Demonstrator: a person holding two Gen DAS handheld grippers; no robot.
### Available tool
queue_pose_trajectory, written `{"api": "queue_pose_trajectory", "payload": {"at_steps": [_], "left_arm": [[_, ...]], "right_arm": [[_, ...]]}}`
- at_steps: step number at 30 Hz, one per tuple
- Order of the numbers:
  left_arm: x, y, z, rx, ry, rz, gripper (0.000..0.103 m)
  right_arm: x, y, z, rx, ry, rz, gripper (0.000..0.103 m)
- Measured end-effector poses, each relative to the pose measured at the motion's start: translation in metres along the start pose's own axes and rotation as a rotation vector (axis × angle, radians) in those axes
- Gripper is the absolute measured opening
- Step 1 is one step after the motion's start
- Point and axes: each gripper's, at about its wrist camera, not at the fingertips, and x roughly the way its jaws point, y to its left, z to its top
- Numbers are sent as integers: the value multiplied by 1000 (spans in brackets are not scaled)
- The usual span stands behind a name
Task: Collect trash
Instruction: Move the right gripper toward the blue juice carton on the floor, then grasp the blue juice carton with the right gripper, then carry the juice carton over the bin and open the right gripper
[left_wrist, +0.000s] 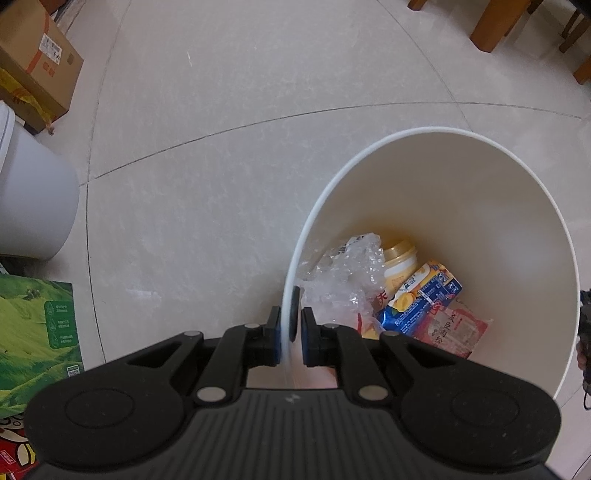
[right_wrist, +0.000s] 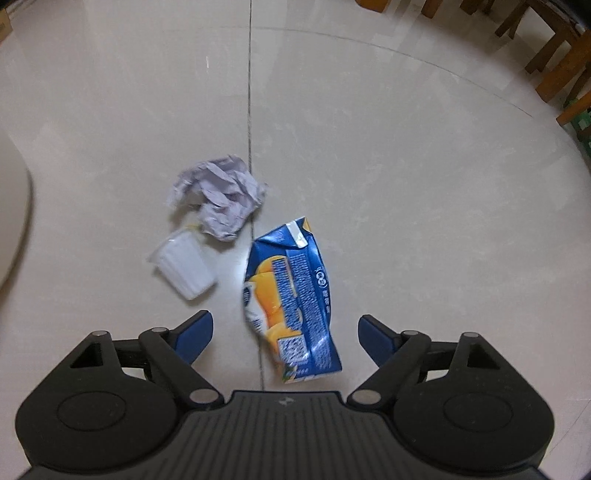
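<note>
Left wrist view shows the left gripper (left_wrist: 290, 325) clamped on the rim of the white bin (left_wrist: 480, 192), which already holds a juice carton (left_wrist: 421, 299), a cup and wrappers. On the floor remain a crushed blue carton (right_wrist: 291, 299), a white plastic cup (right_wrist: 184, 264) to its left and crumpled paper (right_wrist: 219, 195) farther off; the right gripper (right_wrist: 286, 336) hangs wide open and empty astride the crushed blue carton.

A: standing right by the white bin (left_wrist: 436, 173), its near wall is cut off under the left gripper (left_wrist: 290, 325), and the red packet (left_wrist: 456, 328) inside is half buried.

B: yeah, print on the blue carton (right_wrist: 295, 295) is unreadable, and the chair legs (right_wrist: 554, 55) beyond it run off frame.
</note>
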Motion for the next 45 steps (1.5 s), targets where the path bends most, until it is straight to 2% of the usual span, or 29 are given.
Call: {"api": "queue_pose_trajectory", "payload": {"at_steps": [5,14,22,27,31,40,45], "left_arm": [[-1,2,0,-8,4,-3,8],[-1,2,0,-13,7,-8,8],[-2,3,-1,-6,4,-10,8],[-2,4,0,-10,5,-13,8],[-3,3,0,-8,2,-14,8],[-3,2,-1,-3,-1,-7,8],[-2,1,-1,2,-7,1,7]], "right_arm": [[23,0,5,-22,10,-17,87],[46,3,19,-25,31,-6,68],[39,-2,24,30,38,-41,67],[-1,-8,28,51,5,-22,67],[-46,-3,37,4,-35,3,67],[-164,35,66,-121,-157,81,66],[-223,59,85,-176,-239,152,66]]}}
